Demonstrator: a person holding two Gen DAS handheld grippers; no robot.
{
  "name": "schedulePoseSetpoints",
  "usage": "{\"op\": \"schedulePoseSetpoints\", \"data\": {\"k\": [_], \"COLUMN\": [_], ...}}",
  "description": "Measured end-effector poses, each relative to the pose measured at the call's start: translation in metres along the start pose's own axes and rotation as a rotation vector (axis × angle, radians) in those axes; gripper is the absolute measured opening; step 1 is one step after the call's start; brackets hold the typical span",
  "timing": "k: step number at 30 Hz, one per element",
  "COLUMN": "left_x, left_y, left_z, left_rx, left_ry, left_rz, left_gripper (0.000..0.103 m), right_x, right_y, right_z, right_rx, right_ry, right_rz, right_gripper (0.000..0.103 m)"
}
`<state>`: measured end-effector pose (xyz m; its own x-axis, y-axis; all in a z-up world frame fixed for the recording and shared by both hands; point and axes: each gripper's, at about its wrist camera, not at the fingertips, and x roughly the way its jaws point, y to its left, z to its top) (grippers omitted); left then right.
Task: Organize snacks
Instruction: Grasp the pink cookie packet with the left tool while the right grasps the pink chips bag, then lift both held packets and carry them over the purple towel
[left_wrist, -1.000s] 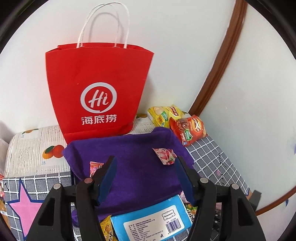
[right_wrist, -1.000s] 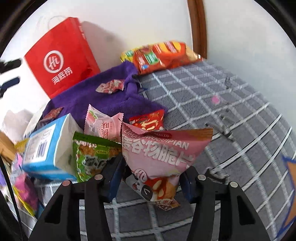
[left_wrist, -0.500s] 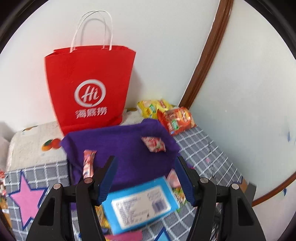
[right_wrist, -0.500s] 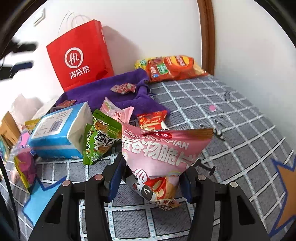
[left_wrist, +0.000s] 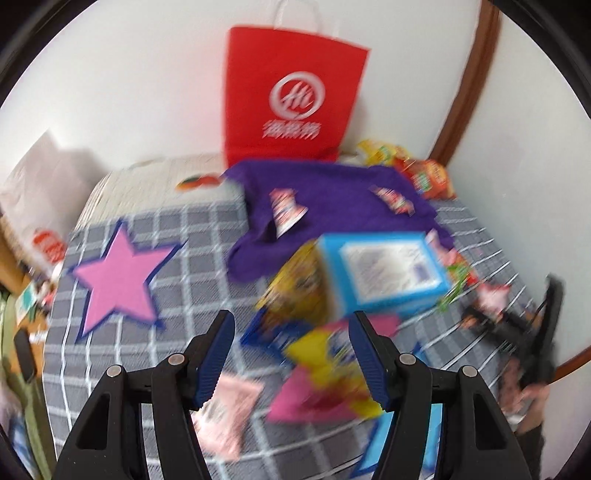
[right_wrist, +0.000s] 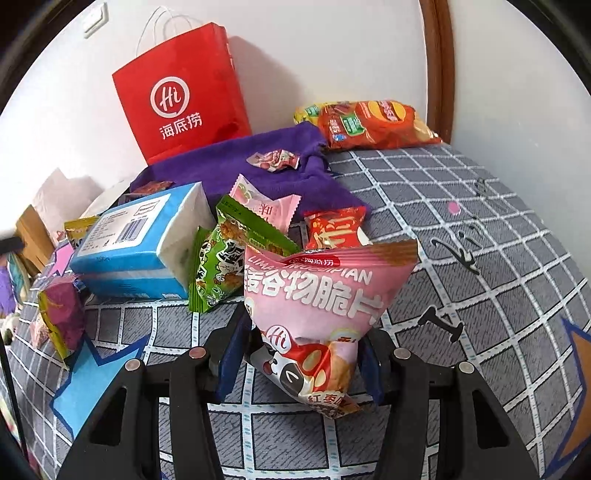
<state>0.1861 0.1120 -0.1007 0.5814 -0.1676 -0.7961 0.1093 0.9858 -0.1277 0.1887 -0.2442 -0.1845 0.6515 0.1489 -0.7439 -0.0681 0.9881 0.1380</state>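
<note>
Two tools logged. Right tool (right_wrist: 301, 363) clamped on pink snack bag (right_wrist: 317, 306), lower centre of frame, long axis upright; red paper bag (right_wrist: 181, 92) stands upper left, well apart. Left tool (left_wrist: 291, 354) apart, empty, over loose packets.

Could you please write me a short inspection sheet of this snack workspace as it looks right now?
Surface: grey checked cover with star prints.
Job's things: pink pack in the right claw; green pack, chips and purple cloth lying on the cover.
Clutter: blue box, red bag against the wall.
Grippers: right claw shut on the pink pack; left claw open, empty.
Cables: nothing seen.
Surroundings: white wall, brown trim.
</note>
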Motion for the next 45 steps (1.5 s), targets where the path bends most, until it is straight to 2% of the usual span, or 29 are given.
{"op": "schedulePoseSetpoints", "data": {"k": [3, 6, 12, 16, 26, 29, 30, 31, 45], "left_x": [0.017, 0.034, 0.047, 0.045, 0.042, 0.040, 0.039, 0.039, 0.040], "left_y": [0.017, 0.033, 0.041, 0.033, 0.033, 0.036, 0.038, 0.040, 0.041], "left_z": [-0.024, -0.048, -0.075, -0.086, -0.089, -0.090, -0.089, -0.089, -0.088], "left_rx": [-0.026, -0.050, 0.009, 0.086, 0.091, 0.073, 0.063, 0.051, 0.043], "left_ry": [0.046, 0.098, 0.096, 0.037, 0.007, -0.006, -0.010, -0.012, -0.007], "left_rz": [0.044, 0.051, 0.035, 0.072, 0.063, 0.067, 0.060, 0.054, 0.056], "left_gripper": [0.065, 0.065, 0.065, 0.065, 0.065, 0.054, 0.045, 0.044, 0.044], "right_x": [-0.004, -0.004, -0.002, 0.001, -0.001, 0.002, 0.003, 0.003, 0.007], "right_y": [-0.003, -0.007, -0.007, -0.006, -0.010, -0.008, -0.009, -0.008, -0.008], "right_z": [0.000, -0.002, -0.001, -0.001, 0.000, -0.002, -0.002, -0.001, -0.001], "right_rx": [0.017, 0.031, 0.041, 0.037, 0.044, 0.035, 0.038, 0.038, 0.032], "right_ry": [-0.022, -0.030, -0.019, -0.005, -0.006, 0.001, 0.004, -0.001, 0.012], "right_rz": [0.020, 0.020, 0.010, 0.007, 0.029, 0.016, 0.014, 0.014, 0.017], "right_gripper": [0.054, 0.054, 0.054, 0.054, 0.054, 0.054, 0.054, 0.054, 0.054]}}
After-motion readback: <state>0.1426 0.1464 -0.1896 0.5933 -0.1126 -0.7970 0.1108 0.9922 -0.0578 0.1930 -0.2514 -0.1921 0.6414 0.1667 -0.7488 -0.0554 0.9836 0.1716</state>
